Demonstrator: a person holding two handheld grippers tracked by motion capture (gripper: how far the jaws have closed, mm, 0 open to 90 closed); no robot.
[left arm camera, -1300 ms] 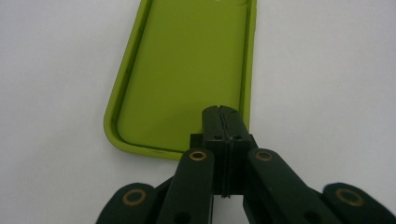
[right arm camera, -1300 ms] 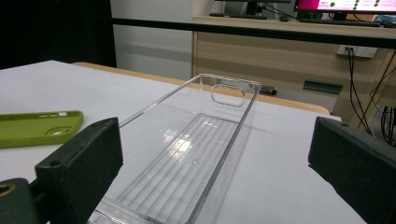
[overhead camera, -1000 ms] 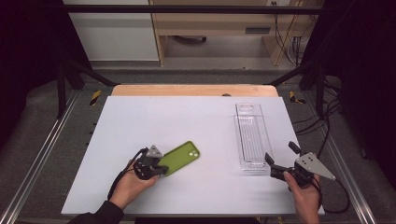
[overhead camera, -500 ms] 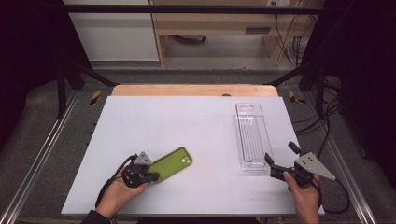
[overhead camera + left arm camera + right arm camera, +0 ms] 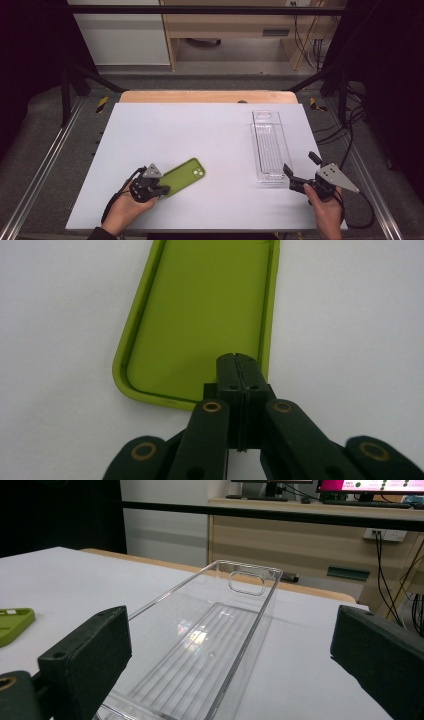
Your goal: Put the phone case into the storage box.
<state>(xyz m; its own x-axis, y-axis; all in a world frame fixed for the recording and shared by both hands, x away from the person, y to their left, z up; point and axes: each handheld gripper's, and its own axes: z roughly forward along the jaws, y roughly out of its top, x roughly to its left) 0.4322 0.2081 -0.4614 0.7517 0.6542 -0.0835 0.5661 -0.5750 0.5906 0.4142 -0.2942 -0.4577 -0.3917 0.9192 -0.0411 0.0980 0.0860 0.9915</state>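
Phone case (image 5: 200, 315): soft, light, bendy; left hand-held gripper (image 5: 239, 371) pinched on near rim corner; right hand-held gripper (image 5: 230, 660) wide apart; grip rim, not floppy middle.

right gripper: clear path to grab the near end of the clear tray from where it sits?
Probably yes. The right gripper is open, its jaws straddling the near end of the clear tray, with nothing between them. The green phone case lies far left, in the left gripper.

My left gripper (image 5: 161, 189) is clamped on the green phone case's (image 5: 183, 176) near rim; my right gripper (image 5: 299, 170), well apart from it, gapes wide.
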